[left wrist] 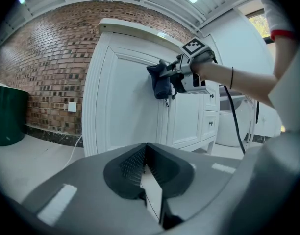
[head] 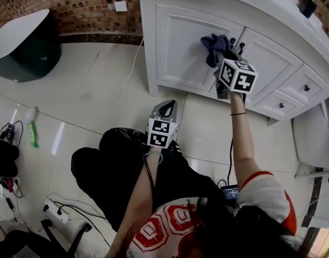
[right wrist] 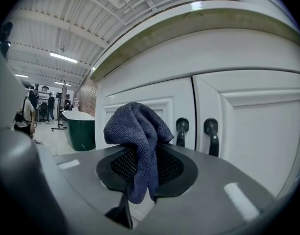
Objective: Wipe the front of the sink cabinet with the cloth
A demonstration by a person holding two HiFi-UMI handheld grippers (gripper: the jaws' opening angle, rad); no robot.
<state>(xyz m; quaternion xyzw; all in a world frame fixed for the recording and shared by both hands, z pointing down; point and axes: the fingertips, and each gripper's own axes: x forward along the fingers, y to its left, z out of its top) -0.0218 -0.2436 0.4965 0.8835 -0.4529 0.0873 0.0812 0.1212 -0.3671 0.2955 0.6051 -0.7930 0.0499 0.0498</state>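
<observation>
A dark blue cloth [head: 215, 48] is bunched against the white sink cabinet [head: 180, 52], on the left door near the two dark door handles [right wrist: 182, 131]. My right gripper [head: 224, 58] is shut on the cloth [right wrist: 138, 141], which drapes out of its jaws, and the arm is stretched out to the cabinet front. The left gripper view shows the same cloth [left wrist: 160, 82] pressed to the door. My left gripper [head: 165, 110] hangs low over the floor in front of the cabinet, jaws shut with nothing between them [left wrist: 146, 173].
A dark green bathtub [head: 24, 44] with a white rim stands at the left by the brick wall. A white toilet [head: 315, 138] is at the right. Cables, a power strip [head: 59, 213] and a green brush [head: 33, 133] lie on the tiled floor.
</observation>
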